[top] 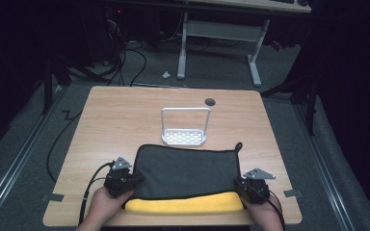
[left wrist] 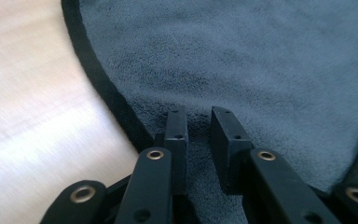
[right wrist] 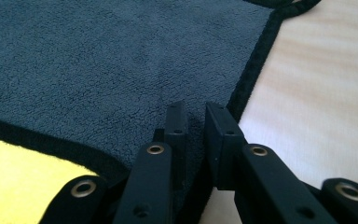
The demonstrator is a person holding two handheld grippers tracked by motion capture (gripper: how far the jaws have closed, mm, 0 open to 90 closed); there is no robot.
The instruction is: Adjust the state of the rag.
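Observation:
A dark grey towel [top: 183, 171] lies folded at the near edge of the wooden table [top: 125, 120], its yellow underside [top: 183, 204] showing along the front. My left gripper [top: 137, 179] sits at the towel's left edge. In the left gripper view its jaws [left wrist: 198, 116] stand a little apart, with grey towel [left wrist: 261, 60] pile between them. My right gripper [top: 238, 185] is at the towel's right edge. Its jaws [right wrist: 195, 112] are nearly together, pinching a creased ridge of the towel [right wrist: 74, 60] beside the black hem. The yellow side [right wrist: 18, 172] shows at lower left.
A small white wire rack [top: 184, 137] with a tall handle stands just beyond the towel, mid-table. A round cable hole [top: 210, 101] sits near the far edge. The towel's hanging loop [top: 238, 146] pokes out at its far right corner. A desk frame stands on the floor behind.

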